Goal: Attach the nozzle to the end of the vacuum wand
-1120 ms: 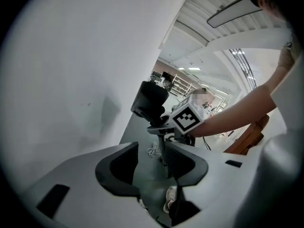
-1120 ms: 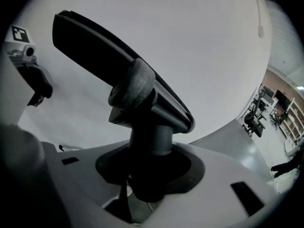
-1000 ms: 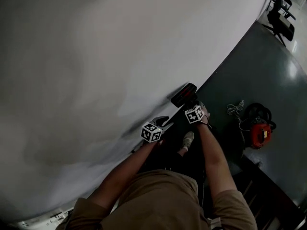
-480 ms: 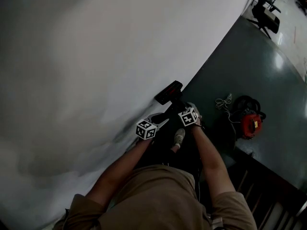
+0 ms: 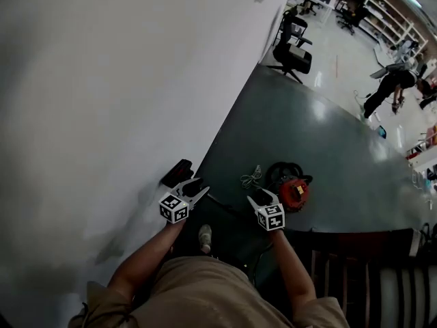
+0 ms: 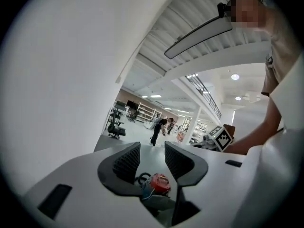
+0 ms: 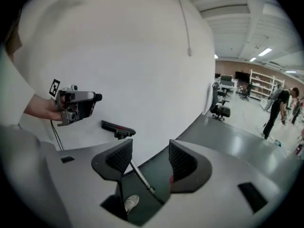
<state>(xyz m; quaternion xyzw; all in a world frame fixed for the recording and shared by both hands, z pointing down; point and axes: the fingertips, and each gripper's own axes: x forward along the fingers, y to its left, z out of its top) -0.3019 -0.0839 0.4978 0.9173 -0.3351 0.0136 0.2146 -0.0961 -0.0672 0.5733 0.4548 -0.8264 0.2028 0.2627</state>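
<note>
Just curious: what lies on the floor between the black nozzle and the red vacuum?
A coil of pale cord, nearer the red vacuum than the nozzle; the head view shows it.

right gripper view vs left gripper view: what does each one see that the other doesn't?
Right gripper view only: nozzle at the foot of the wall, wand, a shoe, and the left claw side-on.
Left gripper view only: red vacuum body on the floor, and the marker cube on the right claw.
Both: white wall, office chair, bent-over person. Both claws are open and empty; the right claw's jaws have just opened.
</note>
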